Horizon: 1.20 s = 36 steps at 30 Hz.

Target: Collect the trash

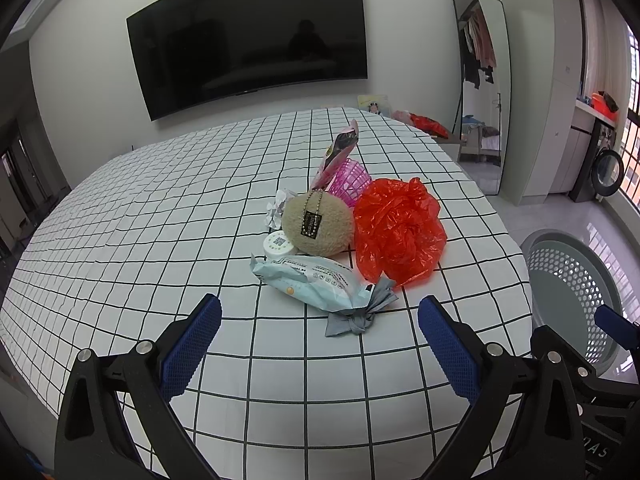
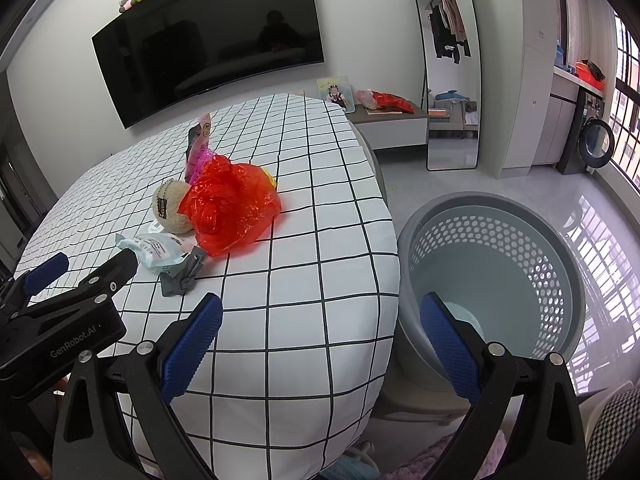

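A pile of items lies on the checked bed (image 1: 160, 240): a crumpled red plastic bag (image 1: 400, 232), a light blue wipes packet (image 1: 312, 280), a grey bow (image 1: 360, 316), a beige plush ball (image 1: 320, 224), a white round lid (image 1: 278, 244), crumpled paper (image 1: 278, 210), a pink basket (image 1: 350, 180) and a snack wrapper (image 1: 340, 152). My left gripper (image 1: 320, 344) is open and empty, just short of the packet. My right gripper (image 2: 320, 344) is open and empty, over the bed's edge beside the grey perforated basket (image 2: 492, 264). The red bag (image 2: 232, 208) also shows in the right wrist view.
The grey basket (image 1: 572, 280) stands on the floor right of the bed. A TV (image 1: 248, 40) hangs on the far wall. A standing mirror (image 2: 452, 68) and a low cabinet (image 2: 392, 124) are beyond the bed. A checkered item (image 2: 616, 432) is at bottom right.
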Each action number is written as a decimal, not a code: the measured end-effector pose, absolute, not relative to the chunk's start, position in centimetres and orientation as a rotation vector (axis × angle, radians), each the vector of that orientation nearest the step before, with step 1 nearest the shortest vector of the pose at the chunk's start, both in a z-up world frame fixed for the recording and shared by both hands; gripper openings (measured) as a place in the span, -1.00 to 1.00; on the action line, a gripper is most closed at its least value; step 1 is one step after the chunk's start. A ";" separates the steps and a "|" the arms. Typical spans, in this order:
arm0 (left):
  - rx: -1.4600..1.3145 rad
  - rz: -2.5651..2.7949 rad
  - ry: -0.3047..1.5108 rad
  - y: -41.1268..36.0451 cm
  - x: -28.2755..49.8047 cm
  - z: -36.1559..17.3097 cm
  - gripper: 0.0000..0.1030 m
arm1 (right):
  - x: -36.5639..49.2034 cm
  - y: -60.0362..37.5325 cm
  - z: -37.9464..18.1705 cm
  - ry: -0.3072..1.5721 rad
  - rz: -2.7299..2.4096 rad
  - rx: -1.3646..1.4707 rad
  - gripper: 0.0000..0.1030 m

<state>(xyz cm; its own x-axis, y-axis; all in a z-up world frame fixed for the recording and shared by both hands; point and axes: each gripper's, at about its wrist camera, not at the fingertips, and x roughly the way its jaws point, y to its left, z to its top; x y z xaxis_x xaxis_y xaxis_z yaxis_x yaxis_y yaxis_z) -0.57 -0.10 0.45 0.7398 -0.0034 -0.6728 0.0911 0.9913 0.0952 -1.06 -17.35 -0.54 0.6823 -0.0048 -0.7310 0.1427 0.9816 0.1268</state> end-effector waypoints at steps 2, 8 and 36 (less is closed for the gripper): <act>0.125 -0.052 0.737 -0.1 -0.6 0.4 0.88 | -1.1 -17.3 -0.6 0.818 -0.082 0.180 0.83; 0.126 -0.052 0.740 -0.1 -0.4 0.4 0.88 | -0.8 -17.5 -0.9 0.823 -0.080 0.187 0.83; 0.126 -0.045 0.757 0.4 0.0 0.0 0.88 | -0.4 -17.3 -1.9 0.842 -0.074 0.195 0.83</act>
<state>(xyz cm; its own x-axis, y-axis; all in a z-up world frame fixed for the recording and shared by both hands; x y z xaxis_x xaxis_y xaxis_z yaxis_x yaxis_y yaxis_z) 0.00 0.43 -0.01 0.7261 0.0043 -0.6876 0.0862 0.9915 0.0973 -0.37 -17.29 -1.87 0.6650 0.0123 -0.7468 0.1419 0.9796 0.1425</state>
